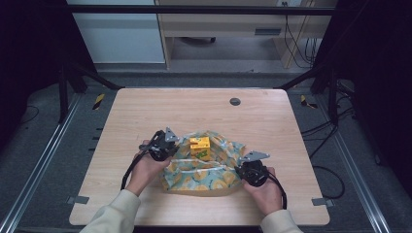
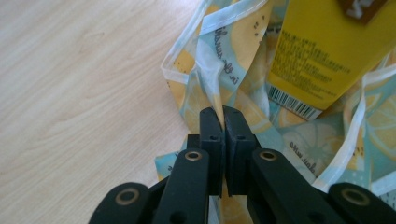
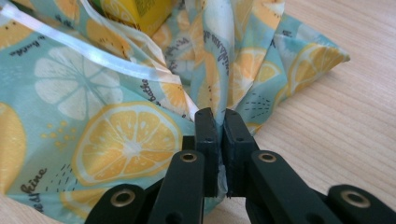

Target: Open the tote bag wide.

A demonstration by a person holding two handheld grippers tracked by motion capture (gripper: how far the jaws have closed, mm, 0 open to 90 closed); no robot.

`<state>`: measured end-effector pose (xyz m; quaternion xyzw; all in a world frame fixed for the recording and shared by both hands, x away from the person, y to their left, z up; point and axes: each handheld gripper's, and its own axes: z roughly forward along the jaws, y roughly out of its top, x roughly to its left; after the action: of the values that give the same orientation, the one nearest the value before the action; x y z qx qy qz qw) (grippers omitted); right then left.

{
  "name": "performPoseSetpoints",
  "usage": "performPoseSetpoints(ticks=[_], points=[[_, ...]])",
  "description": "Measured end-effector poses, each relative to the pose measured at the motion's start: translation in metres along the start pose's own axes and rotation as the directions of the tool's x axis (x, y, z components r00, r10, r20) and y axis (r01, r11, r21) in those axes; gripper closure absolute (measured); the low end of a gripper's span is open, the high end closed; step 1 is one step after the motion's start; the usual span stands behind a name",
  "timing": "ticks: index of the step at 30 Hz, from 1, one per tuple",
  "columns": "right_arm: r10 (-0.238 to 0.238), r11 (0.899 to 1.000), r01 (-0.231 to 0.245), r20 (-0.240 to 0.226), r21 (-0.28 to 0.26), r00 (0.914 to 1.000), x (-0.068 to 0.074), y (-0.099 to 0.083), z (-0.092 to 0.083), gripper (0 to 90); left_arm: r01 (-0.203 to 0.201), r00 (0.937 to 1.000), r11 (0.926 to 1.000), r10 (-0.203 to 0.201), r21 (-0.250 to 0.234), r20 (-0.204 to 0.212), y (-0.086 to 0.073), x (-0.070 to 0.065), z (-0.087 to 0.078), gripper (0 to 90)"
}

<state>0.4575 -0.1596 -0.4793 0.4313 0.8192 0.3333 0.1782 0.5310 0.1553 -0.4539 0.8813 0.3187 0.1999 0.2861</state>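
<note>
A pale blue cloth printed with lemon slices [image 1: 204, 172] lies crumpled on the wooden table [image 1: 145, 111], with a yellow carton [image 1: 200, 147] standing on it. My left gripper [image 1: 171, 145] is at the cloth's left edge, its jaws shut on a pinched fold of the cloth [image 2: 205, 60]; the yellow carton [image 2: 322, 51] stands just beyond. My right gripper [image 1: 241, 166] is at the cloth's right side, jaws shut on another fold of the cloth [image 3: 116, 135], with a corner of the carton [image 3: 140, 11] at the top.
A round grey cable cap [image 1: 235, 101] sits in the table near its far edge. Black frame rails and loose cables run along both sides of the table. Bare wood surrounds the cloth on every side.
</note>
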Motion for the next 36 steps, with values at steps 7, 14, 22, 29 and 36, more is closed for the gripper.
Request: performPoseSetpoints(ticks=[7,14,22,29,36], points=[[-0.013,1.000,0.013,0.003,0.020,0.9999,0.001,-0.003,0.002,86.7,0.017,0.9998,0.9998,-0.017,0.013,0.010,-0.009,0.000,0.003,87.5],[0.000,1.000,0.000,0.005,0.030,1.0000,-0.001,-0.005,0.001,86.8,0.033,0.9994,0.9991,-0.033,0.026,0.011,-0.016,0.002,0.006,88.7],[-0.020,0.999,0.019,0.029,0.035,0.9994,-0.005,-0.006,0.000,87.4,0.060,0.9979,0.9979,-0.060,0.024,-0.023,-0.017,0.005,0.008,89.7],[-0.047,0.998,0.045,0.037,0.049,0.9982,-0.005,-0.006,-0.003,87.9,0.055,0.9970,0.9978,-0.053,0.036,-0.057,-0.017,0.004,0.009,89.8],[-0.037,0.998,0.035,0.036,0.053,0.9987,-0.006,-0.007,-0.003,88.2,0.050,0.9968,0.9980,-0.048,0.039,-0.063,-0.018,0.004,0.010,89.8]])
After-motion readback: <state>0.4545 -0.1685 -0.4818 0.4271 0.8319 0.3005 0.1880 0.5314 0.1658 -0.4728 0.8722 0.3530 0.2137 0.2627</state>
